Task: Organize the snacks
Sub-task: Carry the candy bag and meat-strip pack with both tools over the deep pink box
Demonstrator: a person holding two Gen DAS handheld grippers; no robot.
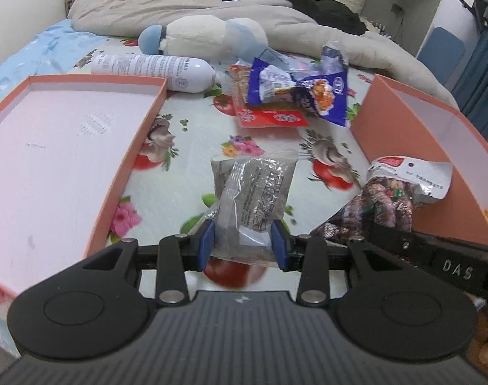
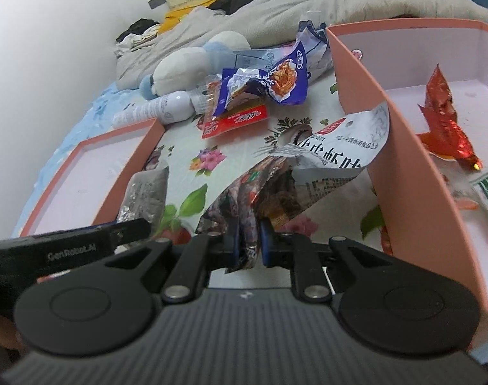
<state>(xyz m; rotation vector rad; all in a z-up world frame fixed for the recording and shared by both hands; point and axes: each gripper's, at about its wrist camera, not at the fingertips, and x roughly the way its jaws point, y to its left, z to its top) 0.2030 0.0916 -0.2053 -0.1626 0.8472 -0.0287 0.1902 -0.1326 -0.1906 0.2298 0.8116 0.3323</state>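
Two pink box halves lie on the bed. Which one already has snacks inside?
The deep pink box on the right: a red foil packet lies inside. The shallow pink lid on the left holds nothing.

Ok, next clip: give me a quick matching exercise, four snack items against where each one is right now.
Items:
1. grey packet
2. brown snack bag
3. red foil wrapper
4. blue noodle pack

Places:
A. inside the right pink box
B. between the left gripper pads
C. on the bedsheet atop a red packet
D. pinched by the right gripper

Pairs: 1-B, 2-D, 3-A, 4-C
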